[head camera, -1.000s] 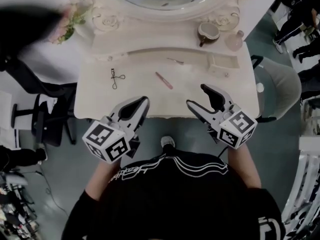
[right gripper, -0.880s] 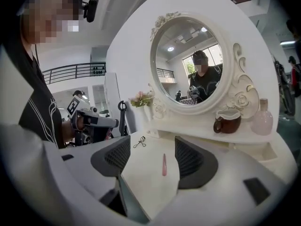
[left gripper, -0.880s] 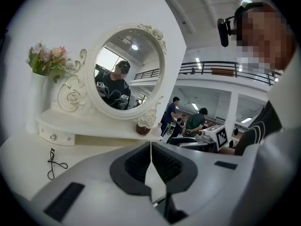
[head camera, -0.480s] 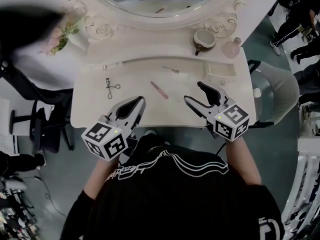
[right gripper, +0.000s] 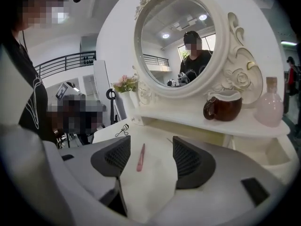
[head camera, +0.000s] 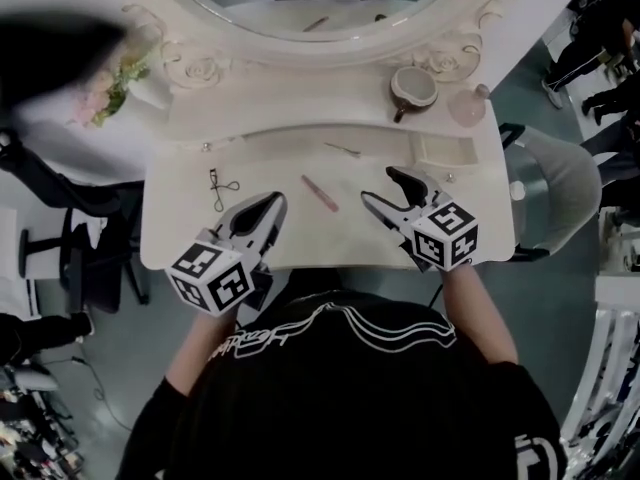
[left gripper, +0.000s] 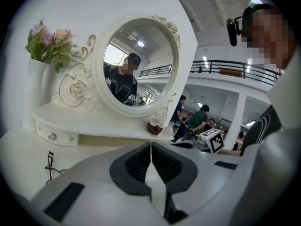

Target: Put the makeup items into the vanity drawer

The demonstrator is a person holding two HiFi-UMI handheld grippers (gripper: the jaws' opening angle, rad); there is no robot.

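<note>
On the white vanity top [head camera: 180, 238] lie a black eyelash curler [head camera: 218, 189], a pink stick [head camera: 320, 192] and a thin metal tool [head camera: 343, 150]. A small drawer [head camera: 445, 150] at the right under the shelf stands pulled out. My left gripper [head camera: 268, 204] hovers over the front edge, shut and empty, right of the curler [left gripper: 49, 162]. My right gripper [head camera: 379, 188] is open just right of the pink stick, which shows between its fingers [right gripper: 140, 157], farther off and not touched. The drawer [right gripper: 278, 153] shows at the right edge.
A round mirror [head camera: 310, 8] backs the table. On its shelf stand a brown cup [head camera: 415, 88] and a pink bottle [head camera: 468, 108]; flowers [head camera: 105, 88] sit at the left. A grey chair [head camera: 560, 188] is right of the vanity, a black stand [head camera: 60, 238] to its left.
Both grippers have moved forward from before the table's front edge to over its top. The right one has come closer to the pink stick. The items have not moved.
</note>
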